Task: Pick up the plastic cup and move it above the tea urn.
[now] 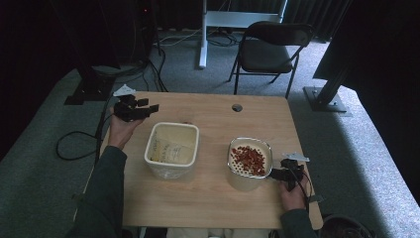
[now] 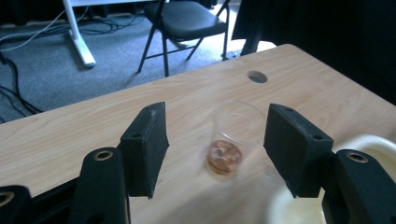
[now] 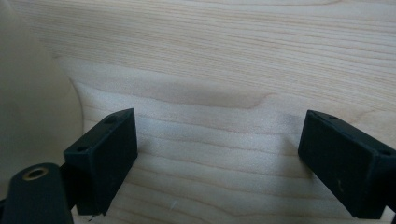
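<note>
The person's sleeve (image 1: 106,193) is lying nearest the high camera, reaching up the table (image 1: 208,203) at its left edge. The left gripper (image 1: 143,110) is hovering just beyond the cream tub (image 1: 172,148), its jaws standing wide apart and gripping nothing; in the left gripper view a small clear glass (image 2: 232,135) with something brownish at its bottom is sitting on the wood between and beyond them, untouched. To the right, the container of red pieces (image 1: 250,157) is standing near the table's right edge. The right gripper (image 1: 275,174) is resting just beside it, jaws spread wide over bare wood, holding nothing.
</note>
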Tool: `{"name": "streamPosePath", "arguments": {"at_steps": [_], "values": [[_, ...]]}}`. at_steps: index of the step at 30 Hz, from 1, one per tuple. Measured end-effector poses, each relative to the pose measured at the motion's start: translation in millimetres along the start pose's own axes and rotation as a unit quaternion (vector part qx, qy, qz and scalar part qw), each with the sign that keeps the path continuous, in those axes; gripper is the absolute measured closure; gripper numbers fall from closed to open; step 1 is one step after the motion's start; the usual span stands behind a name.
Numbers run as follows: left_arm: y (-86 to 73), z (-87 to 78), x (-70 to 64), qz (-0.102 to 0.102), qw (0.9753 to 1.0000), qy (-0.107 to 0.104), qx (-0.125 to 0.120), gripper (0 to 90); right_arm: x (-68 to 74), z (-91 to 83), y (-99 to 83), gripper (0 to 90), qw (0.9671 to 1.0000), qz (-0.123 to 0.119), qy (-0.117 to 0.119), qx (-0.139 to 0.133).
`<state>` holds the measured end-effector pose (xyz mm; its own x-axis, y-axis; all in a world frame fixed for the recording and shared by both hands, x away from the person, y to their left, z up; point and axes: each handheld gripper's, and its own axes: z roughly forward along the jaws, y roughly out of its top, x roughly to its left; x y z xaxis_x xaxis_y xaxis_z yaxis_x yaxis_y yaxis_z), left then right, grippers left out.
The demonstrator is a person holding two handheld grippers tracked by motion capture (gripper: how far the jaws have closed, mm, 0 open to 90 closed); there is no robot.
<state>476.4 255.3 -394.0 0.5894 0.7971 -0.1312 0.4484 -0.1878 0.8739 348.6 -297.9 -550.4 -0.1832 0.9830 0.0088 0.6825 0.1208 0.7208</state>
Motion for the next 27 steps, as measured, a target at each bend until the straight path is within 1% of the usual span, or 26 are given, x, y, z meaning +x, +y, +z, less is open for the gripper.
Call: {"name": "streamPosePath", "arguments": {"at_steps": [3,6,7,9,11,13,16,18,19,22,24,25,26,27], "values": [[2.3,11.3,5.1,0.003,0.9999,0.008,0.010,39.3,0.0,0.0,0.0,11.2,1.0000,0.000,0.000,0.000],[5.7,17.6,7.6,0.009,0.9998,0.014,0.005,39.9,0.0,0.0,0.0,11.2,1.0000,0.000,0.000,0.000],[5.8,18.7,8.7,0.007,0.9998,0.017,0.003,39.9,0.0,0.0,0.0,11.2,1.0000,0.000,0.000,0.000],[4.2,22.1,12.0,0.000,0.9999,0.017,0.001,40.0,0.0,0.0,0.0,11.2,1.0000,0.000,0.000,0.000],[1.7,27.0,13.9,-0.005,0.9998,0.017,0.005,39.9,0.0,0.0,0.0,11.2,1.0000,0.000,0.000,0.000],[-0.6,33.1,13.9,-0.003,0.9997,0.021,0.012,39.8,0.0,0.0,0.0,11.2,1.0000,0.000,0.000,0.000],[-2.9,40.3,12.3,0.001,0.9996,0.023,0.014,39.7,0.0,0.0,0.0,11.2,1.0000,0.000,0.000,0.000],[-4.9,46.0,11.7,0.000,0.9997,0.016,0.017,39.7,0.0,0.0,0.0,11.2,1.0000,0.000,0.000,0.000],[-6.2,50.2,11.4,-0.002,0.9998,0.007,0.020,39.7,0.0,0.0,0.0,11.2,1.0000,0.000,0.000,0.000],[-10.1,60.7,9.6,-0.001,0.9996,-0.009,0.028,39.2,0.5,0.2,0.2,11.2,1.0000,0.001,-0.001,0.000],[-13.5,68.3,7.8,0.000,0.9993,-0.011,0.036,39.2,0.6,0.2,0.2,11.2,1.0000,0.001,-0.001,0.000],[-16.4,74.9,7.6,-0.007,0.9990,-0.019,0.039,39.2,0.8,0.2,0.1,11.2,1.0000,0.001,-0.001,0.000],[-16.4,74.9,7.6,-0.007,0.9990,-0.019,0.039,39.3,0.8,0.2,0.1,11.2,1.0000,0.001,-0.001,0.000],[-17.5,77.7,7.5,-0.011,0.9989,-0.023,0.039,39.3,0.8,0.1,0.1,11.2,1.0000,0.001,-0.001,0.000]]}}
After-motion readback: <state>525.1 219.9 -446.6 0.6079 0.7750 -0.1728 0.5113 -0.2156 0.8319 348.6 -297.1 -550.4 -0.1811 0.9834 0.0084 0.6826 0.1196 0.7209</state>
